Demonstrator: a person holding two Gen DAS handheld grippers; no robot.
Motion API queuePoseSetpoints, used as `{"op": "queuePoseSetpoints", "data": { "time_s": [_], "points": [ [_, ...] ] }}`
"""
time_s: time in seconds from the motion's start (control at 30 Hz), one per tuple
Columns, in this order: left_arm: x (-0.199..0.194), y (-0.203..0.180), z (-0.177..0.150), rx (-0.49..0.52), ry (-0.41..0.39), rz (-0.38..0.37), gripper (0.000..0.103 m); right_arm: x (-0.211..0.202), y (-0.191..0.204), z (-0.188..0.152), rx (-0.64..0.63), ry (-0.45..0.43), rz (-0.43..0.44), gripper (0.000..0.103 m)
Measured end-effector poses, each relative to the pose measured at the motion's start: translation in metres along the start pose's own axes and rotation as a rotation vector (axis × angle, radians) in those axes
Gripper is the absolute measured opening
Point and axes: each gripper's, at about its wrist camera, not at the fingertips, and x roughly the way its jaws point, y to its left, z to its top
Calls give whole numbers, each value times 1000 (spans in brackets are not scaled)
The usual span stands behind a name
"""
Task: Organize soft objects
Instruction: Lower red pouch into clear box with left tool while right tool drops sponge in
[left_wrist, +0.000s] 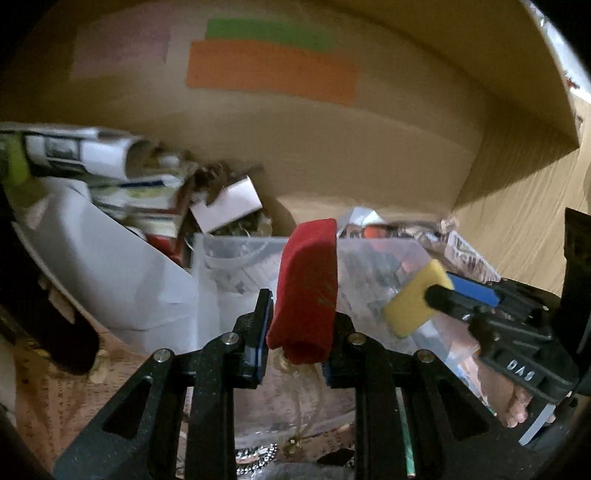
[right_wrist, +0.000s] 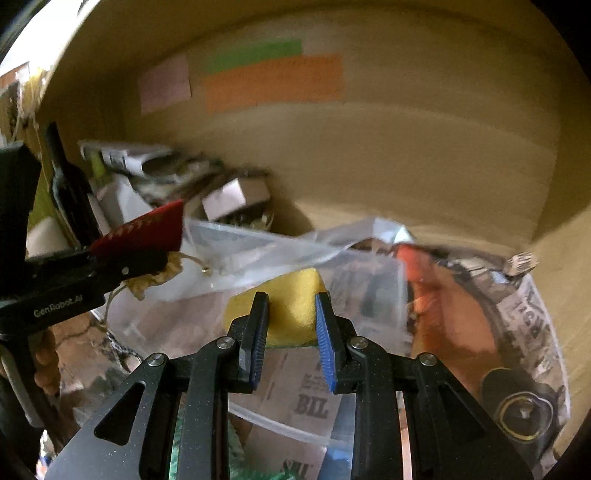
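Red felt roll (left_wrist: 306, 288) in left tool (left_wrist: 301, 314), yellow foam block (right_wrist: 290, 310) in right tool (right_wrist: 291, 325)

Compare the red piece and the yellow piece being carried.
Colour: the red piece is deep red, the yellow piece bright yellow.
Shape: the red piece is a long folded or rolled strip reaching well past the fingers; the yellow piece is a short rounded foam block.
Holder: the left gripper clamps the red piece, the right gripper the yellow piece.
Both look soft and are held clear above the clutter.
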Motion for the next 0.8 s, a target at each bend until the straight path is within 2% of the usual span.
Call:
{"op": "queuePoseSetpoints", "data": {
  "time_s": [0.13, 0.33, 0.4, 0.47, 0.53, 0.6, 0.67, 0.8],
  "points": [
    [18, -4, -2, 15, 62, -31, 21, 15, 3, -5, -23, 59, 11, 23],
    [32, -12, -2, 40, 101, -16, 22, 27, 0, -8, -17, 101, 10, 26],
    [34, -13, -1, 40, 112, -12, 29, 27, -2, -8, -10, 102, 3, 27],
    [31, -11, -1, 36, 105, -9, 46, 27, -4, -7, -6, 100, -6, 32],
    [24, -10, 0, 36, 81, 1, 52, 23, -4, -6, -4, 81, -17, 47],
    [11, -11, 0, 41, 47, 6, 55, 18, -3, -4, -7, 57, -26, 50],
    [0, -11, 2, 44, 18, 17, 62, 7, -2, -2, -10, 25, -30, 50],
    [-28, -10, 3, 54, -55, 44, 70, -18, 2, 1, -19, -44, -38, 60]
  ]
}}
